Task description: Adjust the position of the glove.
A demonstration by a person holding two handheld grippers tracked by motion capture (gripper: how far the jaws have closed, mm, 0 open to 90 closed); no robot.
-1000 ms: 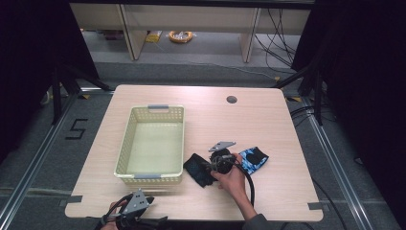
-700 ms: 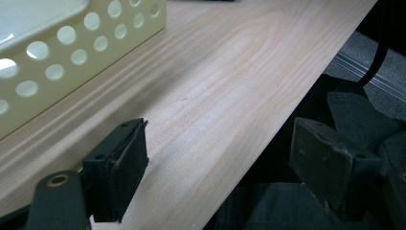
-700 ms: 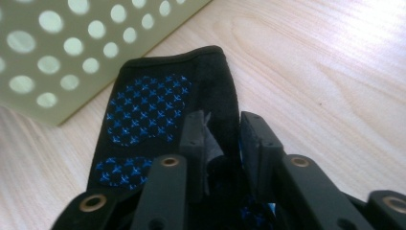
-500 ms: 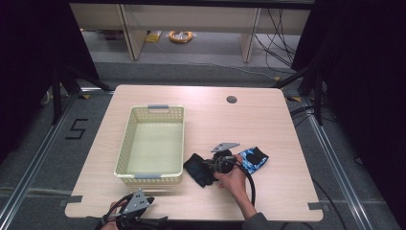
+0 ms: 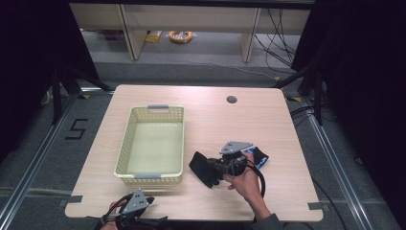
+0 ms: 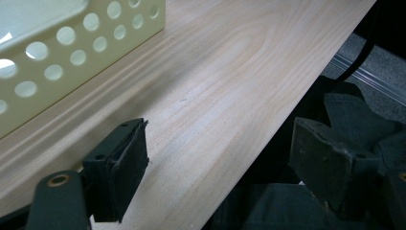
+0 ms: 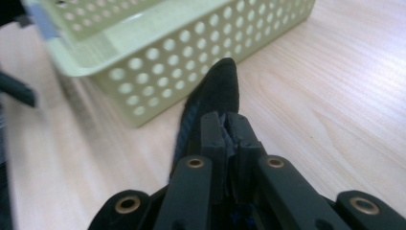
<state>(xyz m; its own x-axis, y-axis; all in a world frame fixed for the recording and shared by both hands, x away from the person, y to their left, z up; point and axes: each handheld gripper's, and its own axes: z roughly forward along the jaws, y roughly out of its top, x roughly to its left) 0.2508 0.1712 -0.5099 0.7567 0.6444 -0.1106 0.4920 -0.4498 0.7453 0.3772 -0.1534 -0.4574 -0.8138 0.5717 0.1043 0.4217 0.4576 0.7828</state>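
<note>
Your right tongs (image 5: 207, 168) are pinching a black piece of cloth (image 5: 203, 167); the jaws have just been closing, and in the right gripper view (image 7: 231, 130) they are standing nearly together with the dark fabric (image 7: 215, 93) squeezed between the pads. The cloth is sticking out ahead of the tongs, its free end pointing toward the pale yellow basket (image 7: 158, 72) with the round holes in its wall. In the high view you are holding it just beside the basket's (image 5: 148, 175) near right corner, and I cannot tell whether any part of it is touching the wood.

Behind your right hand (image 5: 246, 179), a second dark cloth with blue on it (image 5: 258, 157) is lying on the bench (image 5: 215, 124), partly hidden by the grey plate on the tongs.

Your left tongs (image 5: 131, 218) are resting at the near edge of the bench, below the basket's near left corner. In the left gripper view (image 6: 218, 167) the jaws are standing wide apart with nothing between them, one pad over the wood and the other past the bench edge.

Readable writing is scarce: a black mark shaped like a 5 (image 5: 76, 129) is sitting on the floor to the left of the bench. The basket is showing no label that I can read.
</note>
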